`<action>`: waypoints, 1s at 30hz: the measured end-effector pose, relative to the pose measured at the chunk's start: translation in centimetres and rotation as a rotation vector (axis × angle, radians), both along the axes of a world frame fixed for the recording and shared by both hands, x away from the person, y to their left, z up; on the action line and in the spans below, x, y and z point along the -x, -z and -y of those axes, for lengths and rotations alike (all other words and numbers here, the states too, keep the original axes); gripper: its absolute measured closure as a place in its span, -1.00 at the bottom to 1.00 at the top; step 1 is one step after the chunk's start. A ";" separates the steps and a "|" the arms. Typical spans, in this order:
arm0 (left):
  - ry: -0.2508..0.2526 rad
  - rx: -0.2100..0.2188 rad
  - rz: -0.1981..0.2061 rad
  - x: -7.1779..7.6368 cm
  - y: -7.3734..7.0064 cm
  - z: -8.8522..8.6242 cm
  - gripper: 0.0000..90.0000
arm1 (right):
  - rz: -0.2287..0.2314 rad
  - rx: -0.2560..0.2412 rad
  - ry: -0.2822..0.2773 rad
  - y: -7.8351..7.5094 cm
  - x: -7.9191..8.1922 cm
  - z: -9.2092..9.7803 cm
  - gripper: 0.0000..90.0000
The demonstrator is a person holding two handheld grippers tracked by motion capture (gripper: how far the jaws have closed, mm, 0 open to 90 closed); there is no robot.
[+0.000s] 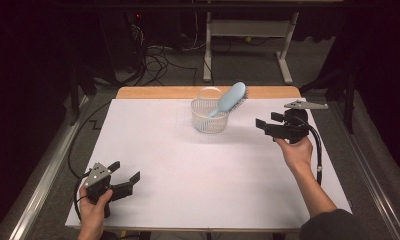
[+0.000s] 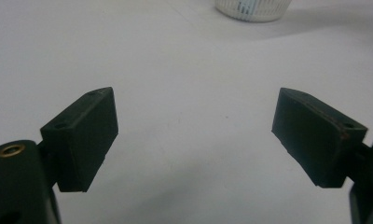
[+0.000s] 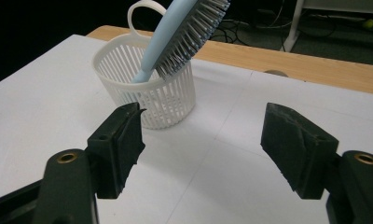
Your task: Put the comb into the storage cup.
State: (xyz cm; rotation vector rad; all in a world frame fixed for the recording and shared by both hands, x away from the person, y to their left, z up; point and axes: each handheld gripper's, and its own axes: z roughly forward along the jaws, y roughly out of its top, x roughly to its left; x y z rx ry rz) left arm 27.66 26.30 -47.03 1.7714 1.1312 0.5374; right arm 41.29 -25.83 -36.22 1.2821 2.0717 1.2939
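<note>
— Where is your left gripper (image 1: 124,179)?
— Low at my near left, held in my left hand (image 1: 94,203), its 2 jaws spread wide and holding nothing.
— And your right gripper (image 1: 262,125)?
— Farther out on my right, gripped by my right hand (image 1: 295,150), forearm stretched forward, jaws parted and bare too.

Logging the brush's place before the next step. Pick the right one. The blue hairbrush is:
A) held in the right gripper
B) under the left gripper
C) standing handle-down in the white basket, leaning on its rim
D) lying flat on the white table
C: the blue hairbrush has its handle inside the white basket, with the bristled head sticking out above the rim.
</note>
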 end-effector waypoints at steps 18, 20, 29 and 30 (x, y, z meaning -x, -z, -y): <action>-0.002 0.001 -0.002 0.0 0.0 0.0 -0.66 | 0.005 -0.011 0.011 0.2 0.7 0.8 -0.31; -0.003 0.003 -0.003 0.0 0.0 0.0 -0.66 | 0.007 -0.012 0.011 0.2 0.9 0.9 -0.31; -0.004 0.003 -0.003 -0.1 0.0 0.0 -0.66 | 0.017 -0.009 0.010 0.1 1.4 1.4 -0.34; -0.004 0.003 -0.002 0.0 0.0 0.0 -0.66 | 0.019 -0.011 0.010 0.1 1.5 1.5 -0.34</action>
